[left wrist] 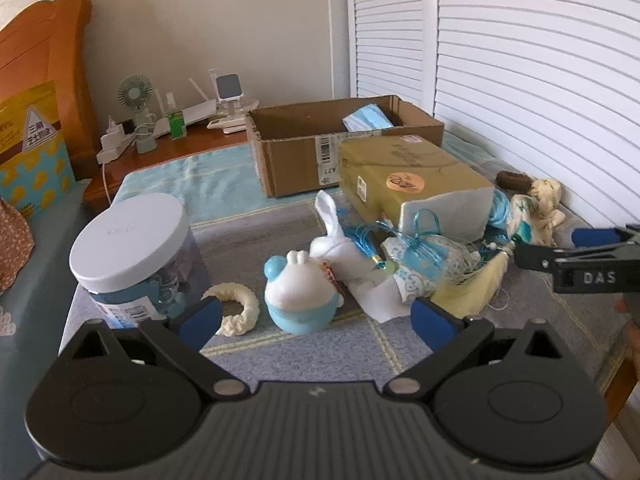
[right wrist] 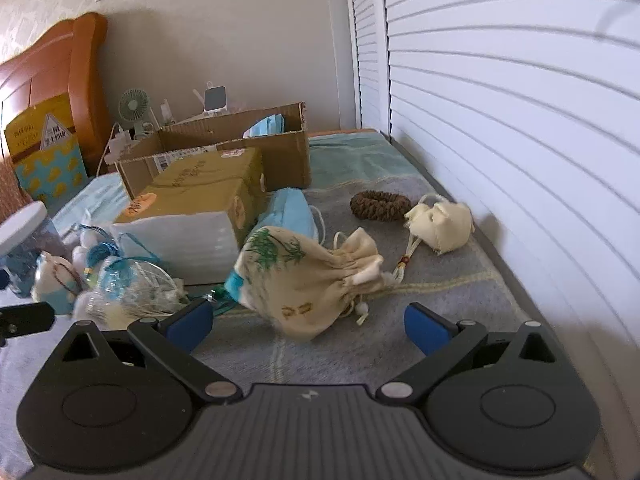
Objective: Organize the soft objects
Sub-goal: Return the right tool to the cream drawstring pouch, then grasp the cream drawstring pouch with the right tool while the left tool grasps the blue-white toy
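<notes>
Your left claw [left wrist: 316,314] hangs spread and empty, framing the blue-and-white frog toy [left wrist: 300,296] on the bed cover [left wrist: 360,352], likely lined up for a grab. Further right, your right claw [right wrist: 308,326] is likewise agape, holding nothing, fronting the drawstring pouch [right wrist: 304,280]. The cardboard box [right wrist: 224,156] behind looks the likely destination.
</notes>
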{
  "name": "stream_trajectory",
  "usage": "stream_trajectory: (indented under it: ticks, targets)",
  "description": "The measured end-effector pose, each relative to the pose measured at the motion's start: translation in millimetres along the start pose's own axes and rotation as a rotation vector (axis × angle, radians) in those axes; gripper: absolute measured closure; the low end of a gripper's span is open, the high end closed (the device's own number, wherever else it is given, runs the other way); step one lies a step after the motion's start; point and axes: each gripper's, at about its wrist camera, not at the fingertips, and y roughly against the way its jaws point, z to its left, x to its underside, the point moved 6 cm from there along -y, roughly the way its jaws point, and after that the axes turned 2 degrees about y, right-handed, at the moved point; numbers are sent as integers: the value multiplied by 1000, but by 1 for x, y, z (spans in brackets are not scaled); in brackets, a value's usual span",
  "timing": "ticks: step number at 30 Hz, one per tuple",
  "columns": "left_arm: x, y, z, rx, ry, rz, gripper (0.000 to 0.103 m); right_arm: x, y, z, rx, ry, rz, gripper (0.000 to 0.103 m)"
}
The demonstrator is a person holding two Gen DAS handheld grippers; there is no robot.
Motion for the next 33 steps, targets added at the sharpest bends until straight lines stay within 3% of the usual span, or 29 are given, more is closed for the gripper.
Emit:
stream_trajectory:
  ticks: [5, 14, 18, 26, 29, 33]
  targets:
    - [0, -3, 0, -7, -12, 6, 3, -5, -5, -3, 10, 58, -11, 0]
    - [-5, -9, -2, 23, -17, 14, 4, -15, -5, 3, -96, 120, -57, 0]
    - [-7, -12, -2, 7, -25, 9, 7, -15, -9, 6, -100, 138, -56, 2]
    - [-10, -20, 1, -24, -31, -5, 33, -13, -8, 2, -95, 123, -57, 14]
    - [-8, -24, 3, -22, -18, 6, 38, -11, -9, 1, -91, 115, -55, 14]
    - [-6, -28, 5, -9, -3, 21, 54, -11, -9, 1, -88, 125, -54, 14]
